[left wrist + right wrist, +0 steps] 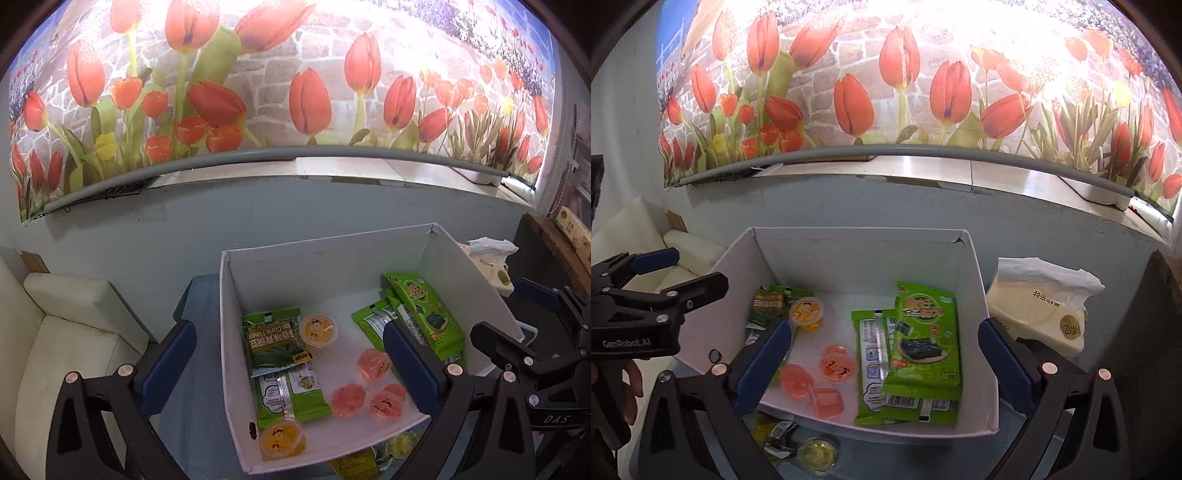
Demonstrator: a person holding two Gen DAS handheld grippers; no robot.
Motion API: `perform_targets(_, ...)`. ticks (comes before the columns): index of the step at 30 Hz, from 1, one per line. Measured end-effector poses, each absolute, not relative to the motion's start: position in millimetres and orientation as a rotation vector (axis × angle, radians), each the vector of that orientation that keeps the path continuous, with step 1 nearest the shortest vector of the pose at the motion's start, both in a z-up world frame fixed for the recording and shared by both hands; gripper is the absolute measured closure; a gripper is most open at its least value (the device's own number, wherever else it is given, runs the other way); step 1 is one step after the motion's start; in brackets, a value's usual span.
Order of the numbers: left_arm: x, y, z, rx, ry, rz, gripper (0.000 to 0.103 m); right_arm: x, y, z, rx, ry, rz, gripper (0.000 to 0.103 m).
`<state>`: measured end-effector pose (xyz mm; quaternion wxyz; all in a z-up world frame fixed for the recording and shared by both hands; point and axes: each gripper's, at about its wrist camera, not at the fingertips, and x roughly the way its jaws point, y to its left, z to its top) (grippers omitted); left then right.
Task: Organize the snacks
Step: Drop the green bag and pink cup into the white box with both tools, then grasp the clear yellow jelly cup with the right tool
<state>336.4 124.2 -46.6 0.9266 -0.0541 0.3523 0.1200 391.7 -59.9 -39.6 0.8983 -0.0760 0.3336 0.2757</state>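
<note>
Left wrist view: the left gripper point(290, 354) has its jaws spread wide with nothing pinched; one blue pad hangs outside the left wall of the white box point(236, 332), the other over its interior. In the box lie a green pea packet point(275, 341) on top of another green packet, two orange jelly cups point(318, 328), one near the packet and one at the near left corner, four pink jelly cups point(373, 363) clustered right of centre, and green seaweed packets point(428, 314) leaning toward the right wall. The right gripper point(524, 321) appears at the right edge beyond the box, jaws apart. A white sofa point(66, 332) stands to the left.

Right wrist view: the right gripper point(886, 354) is likewise spread wide and empty above the near edge of the box. Seaweed packets point(925, 343) lie stacked at centre right. Outside the near wall lie a yellow jelly cup point(817, 455) and a yellow wrapper point(768, 435). A tissue pack point(1041, 314) stands just beside the right wall. The left gripper point(687, 269) shows at left, jaws apart, held by a hand point(629, 384).
</note>
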Motion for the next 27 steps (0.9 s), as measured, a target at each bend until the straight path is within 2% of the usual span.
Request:
perform_targets(12,263,92,-30,-0.063,0.683,0.205,0.0,313,-82,-36,-0.189,0.651,0.573,0.0)
perform_targets(19,190,71,-44,-0.048,0.677,0.168,0.0,280,-89,-84,-0.207,0.721,0.598,0.0)
perform_targets(27,114,59,-72,-0.104,0.705,0.15,0.0,299,-76,-140,-0.197,0.852,0.559,0.0)
